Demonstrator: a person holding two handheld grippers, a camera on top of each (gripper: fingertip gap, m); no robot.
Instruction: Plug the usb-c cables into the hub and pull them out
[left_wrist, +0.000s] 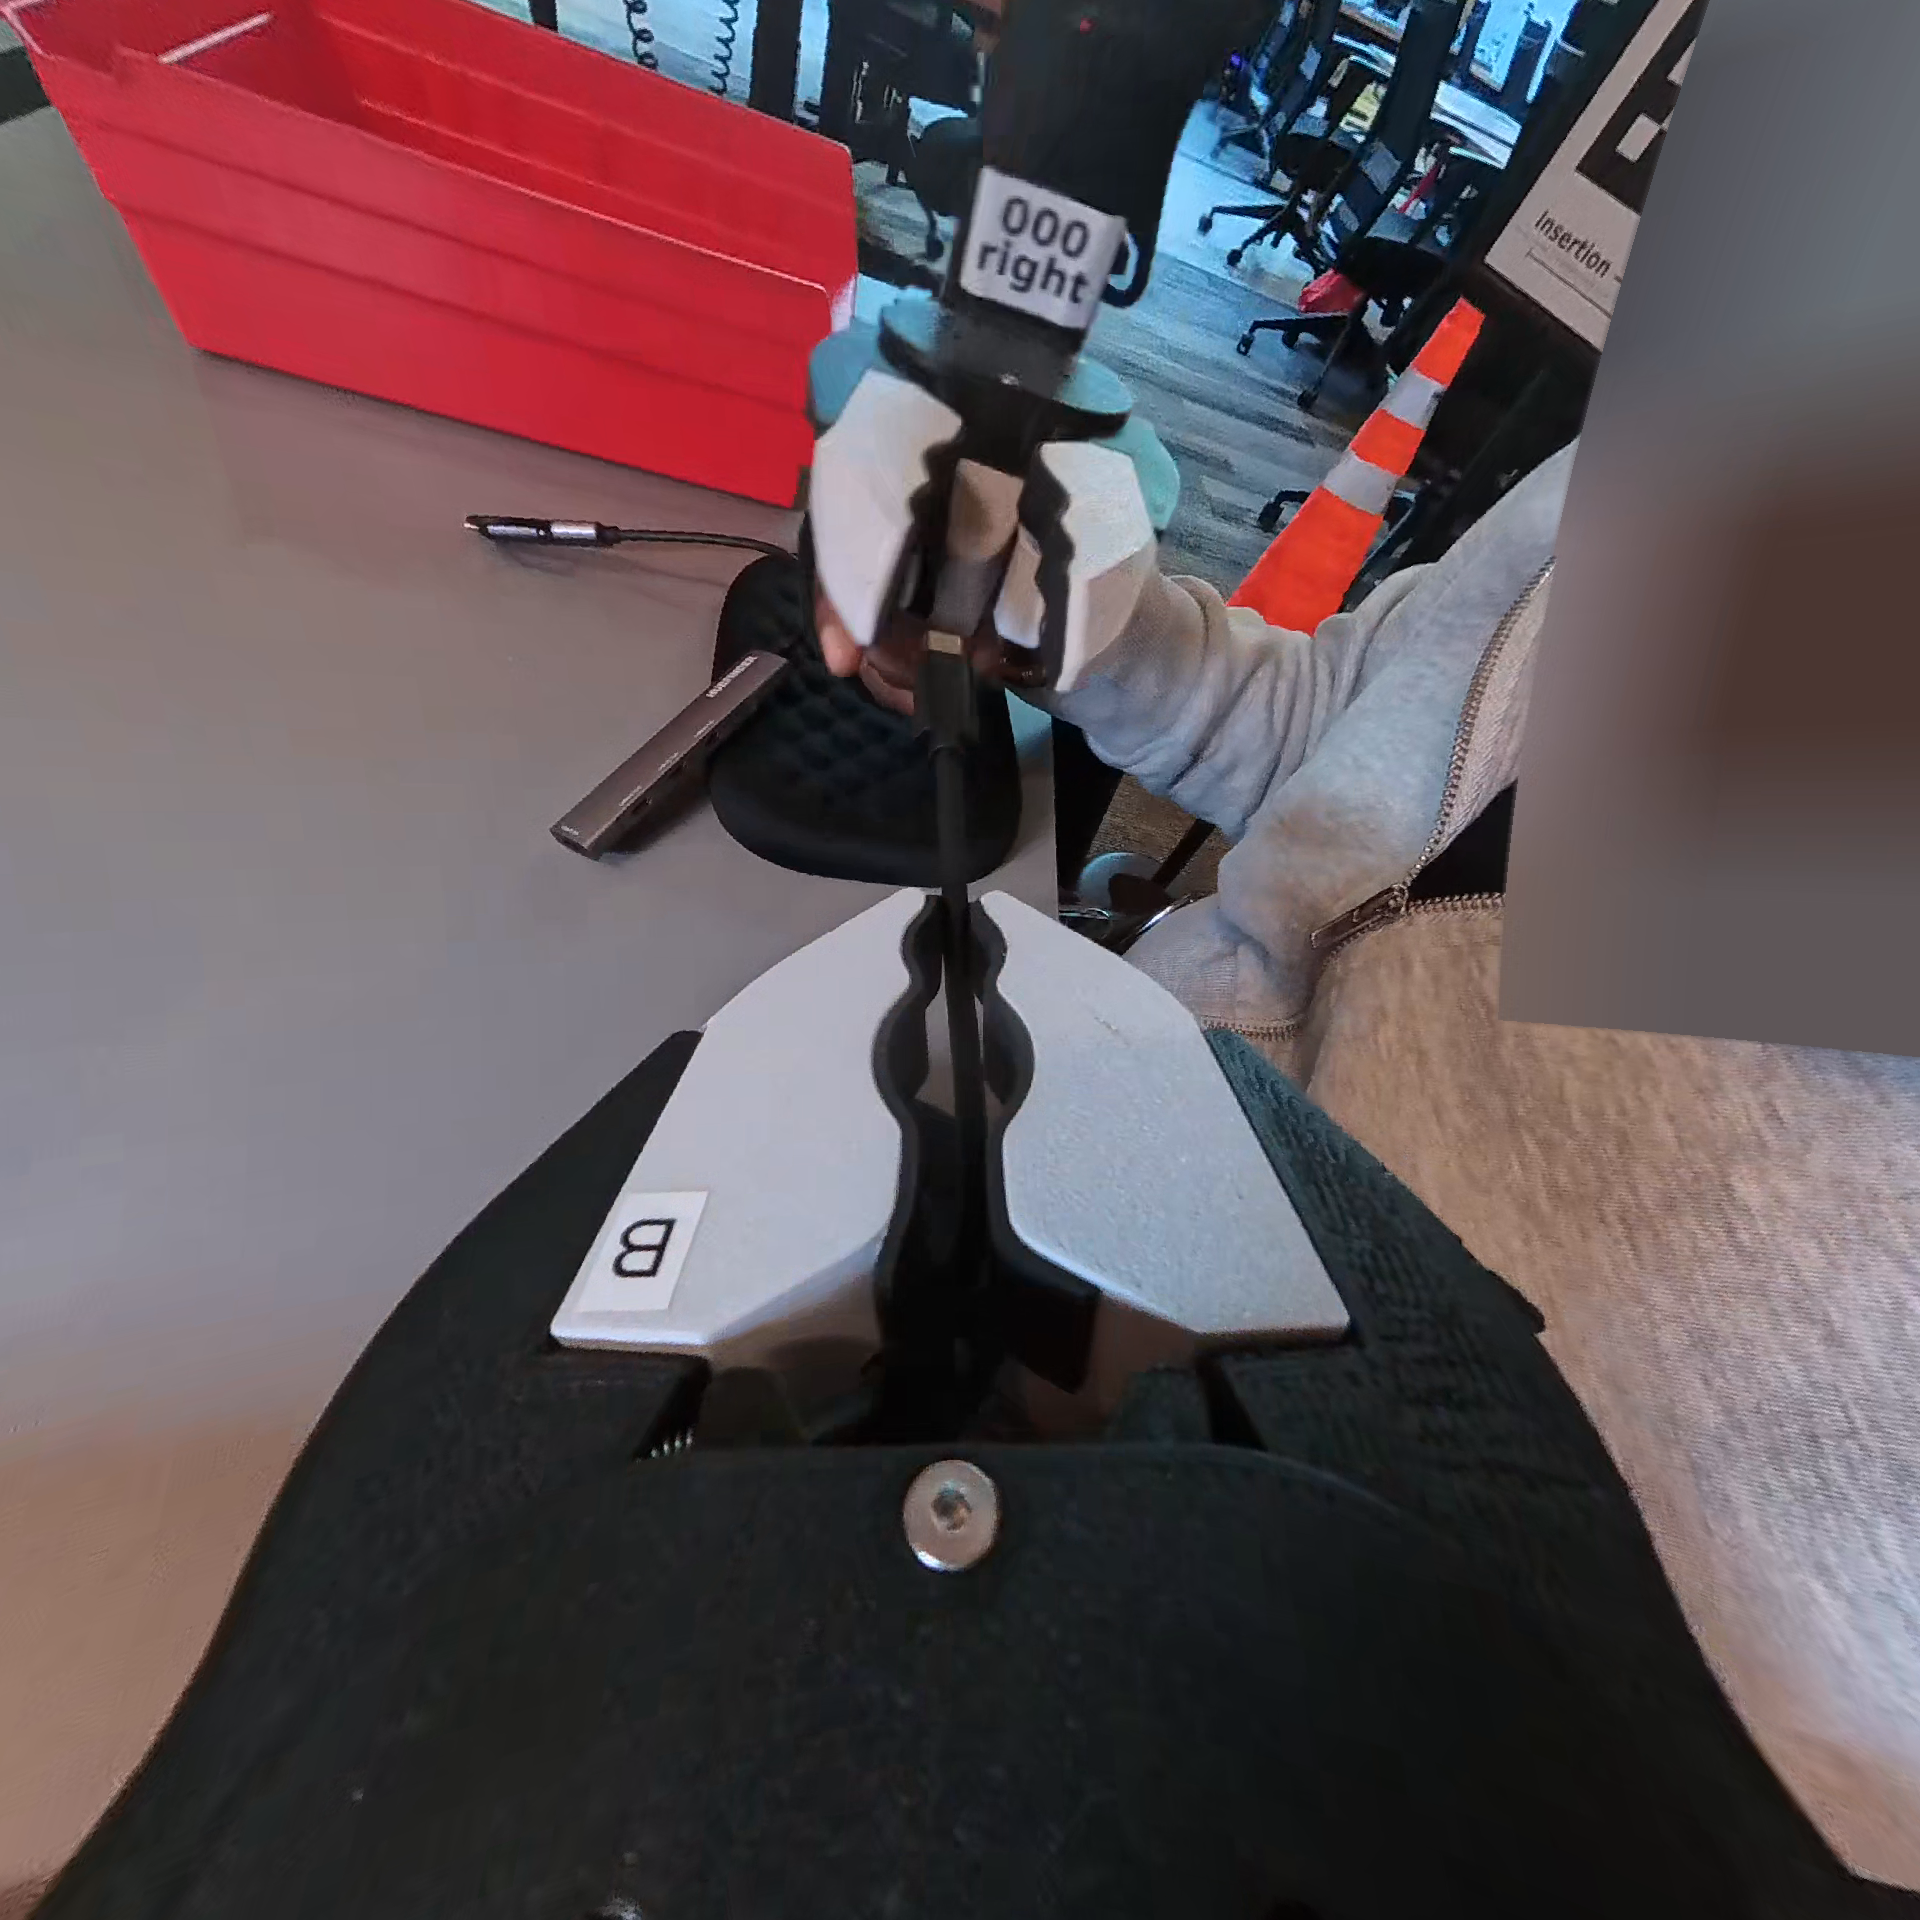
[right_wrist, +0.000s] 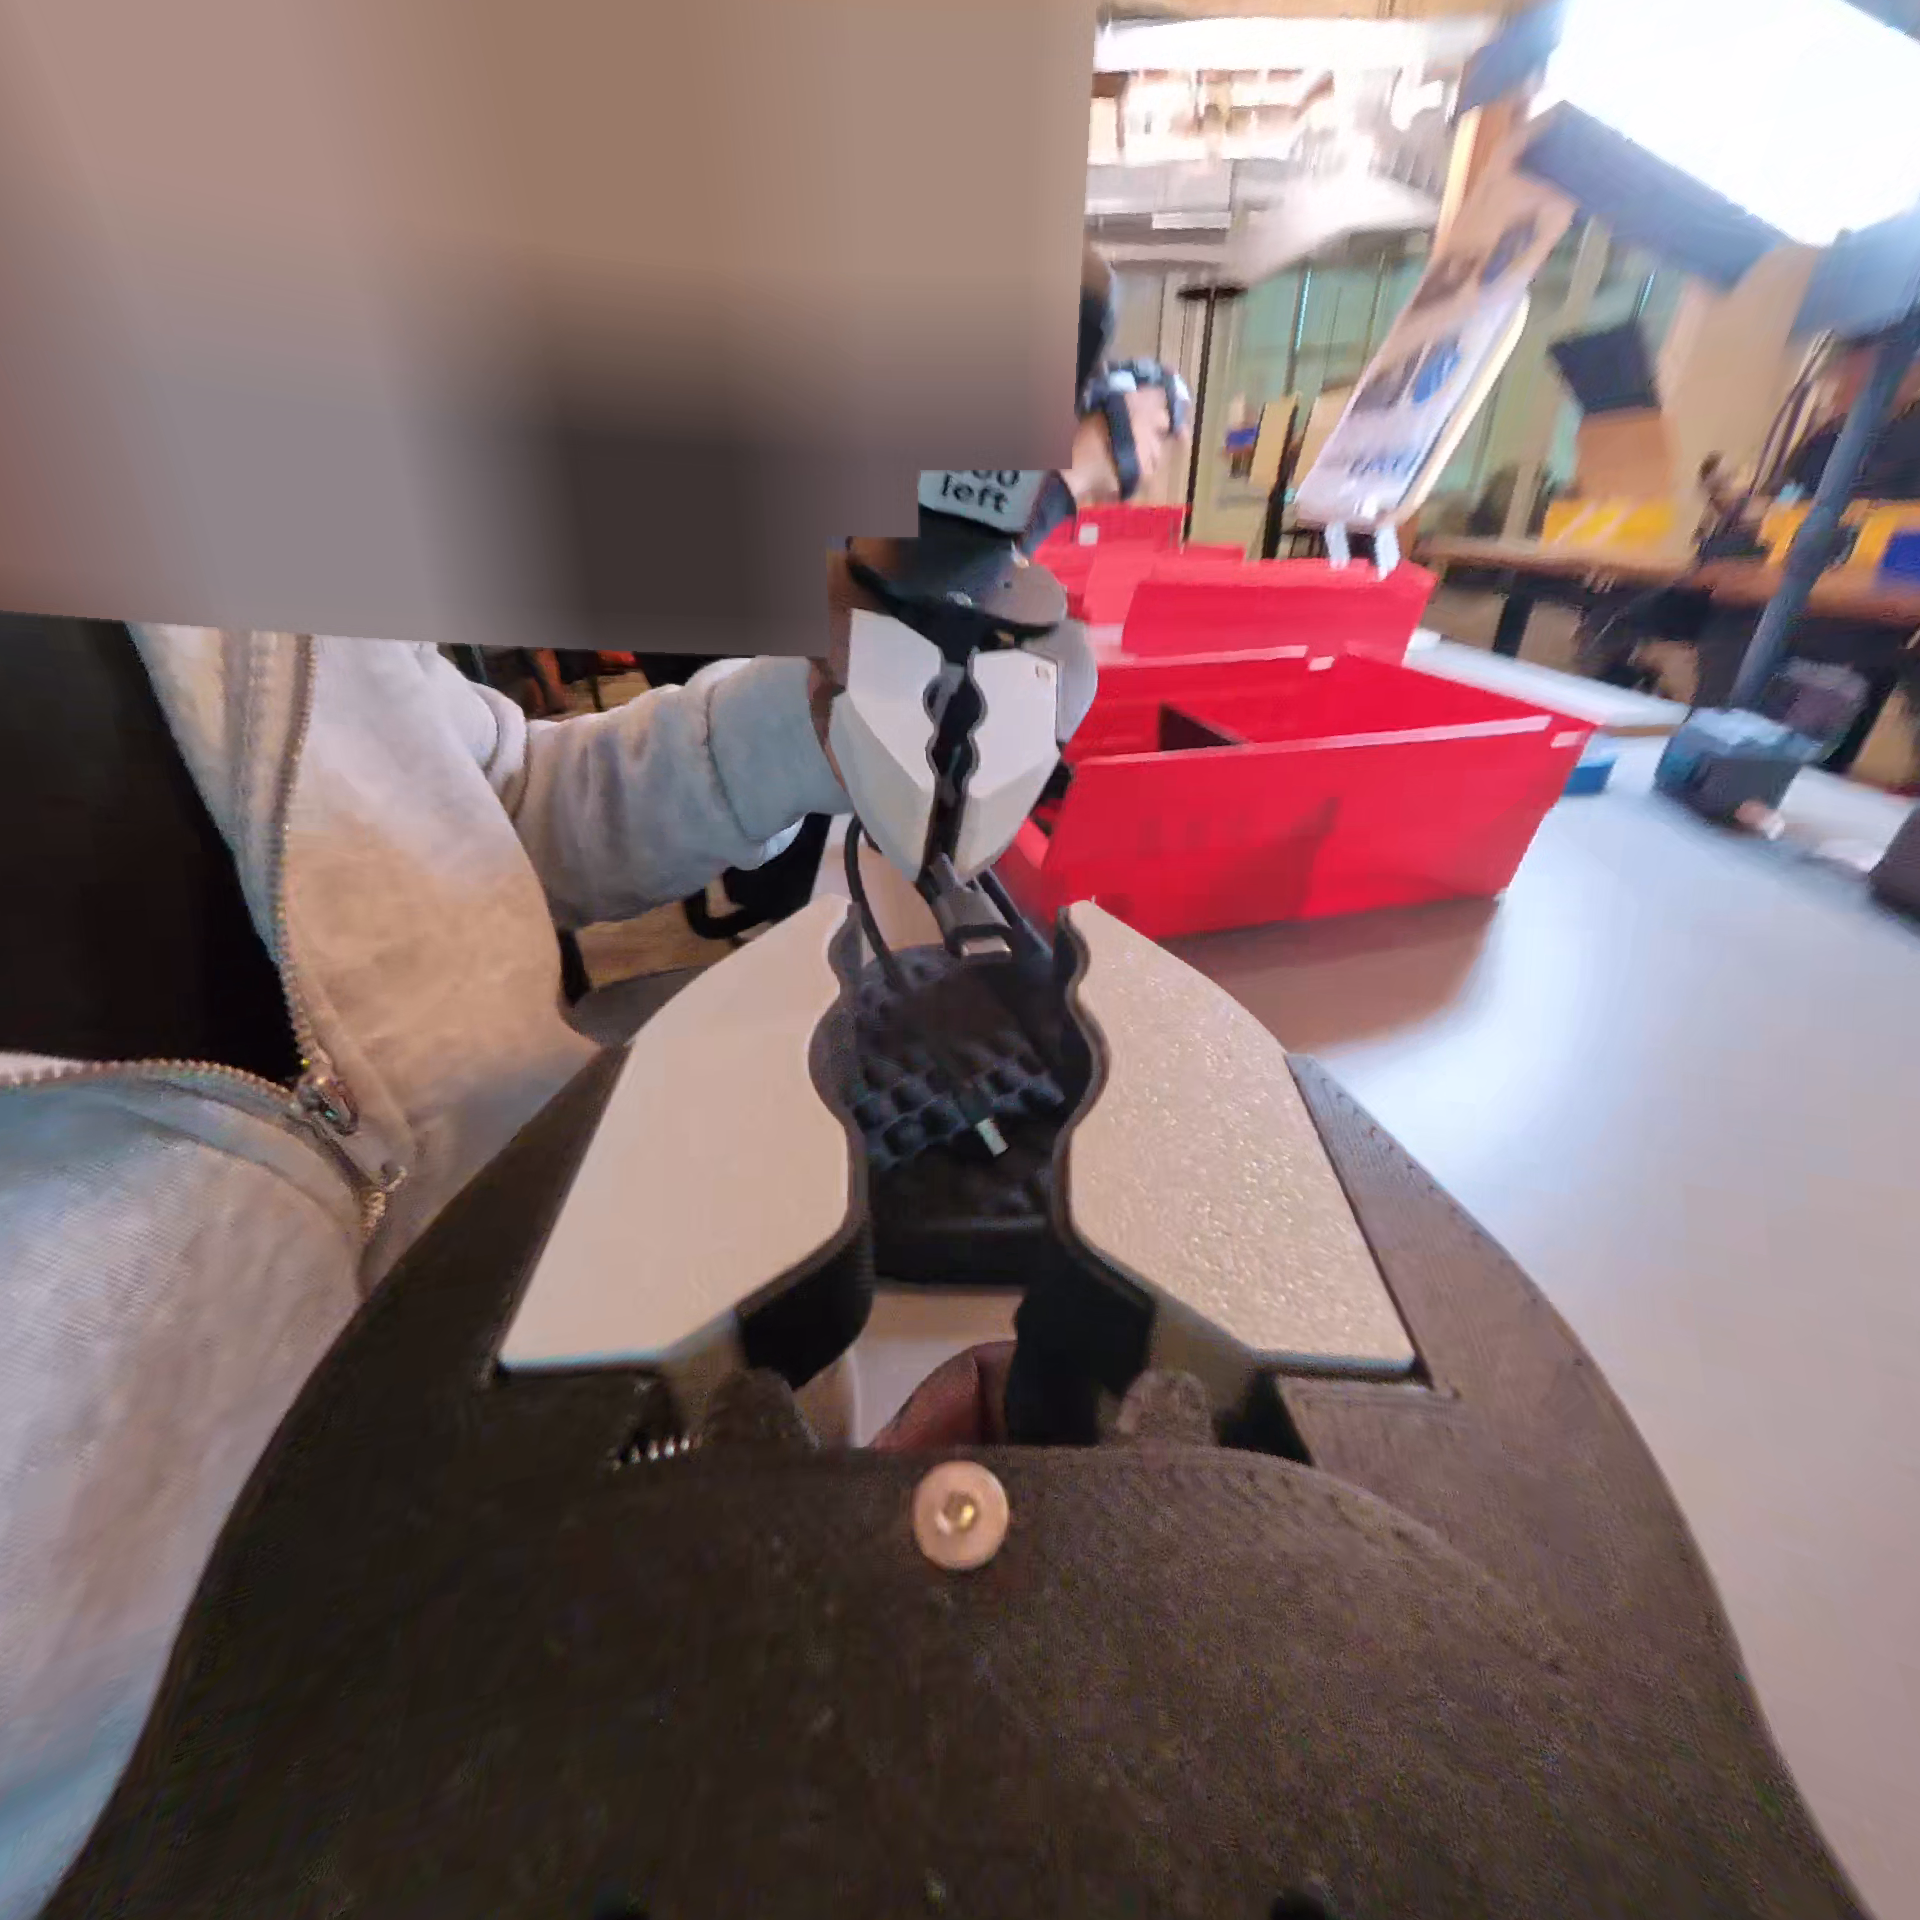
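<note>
My left gripper (left_wrist: 951, 909) is shut on a black usb-c cable (left_wrist: 958, 831) and holds it in the air. The cable's plug (left_wrist: 945, 675) points at my right gripper (left_wrist: 971, 613). In the right wrist view my right gripper (right_wrist: 956, 920) is open and empty, and the left gripper (right_wrist: 940, 868) hangs just beyond its fingertips with the plug (right_wrist: 971, 935) sticking out. The grey hub (left_wrist: 665, 758) lies flat on the table beside a black textured pad (left_wrist: 862, 769). A second cable with grey metal plugs (left_wrist: 540, 532) lies farther back. Another cable end (right_wrist: 987, 1138) rests on the pad.
Red plastic bins (left_wrist: 499, 229) stand at the back of the grey table (left_wrist: 260, 831); they also show in the right wrist view (right_wrist: 1299, 790). A person's grey sleeve (left_wrist: 1299, 707) reaches in from the right. An orange cone (left_wrist: 1351, 488) and office chairs stand on the floor beyond the table edge.
</note>
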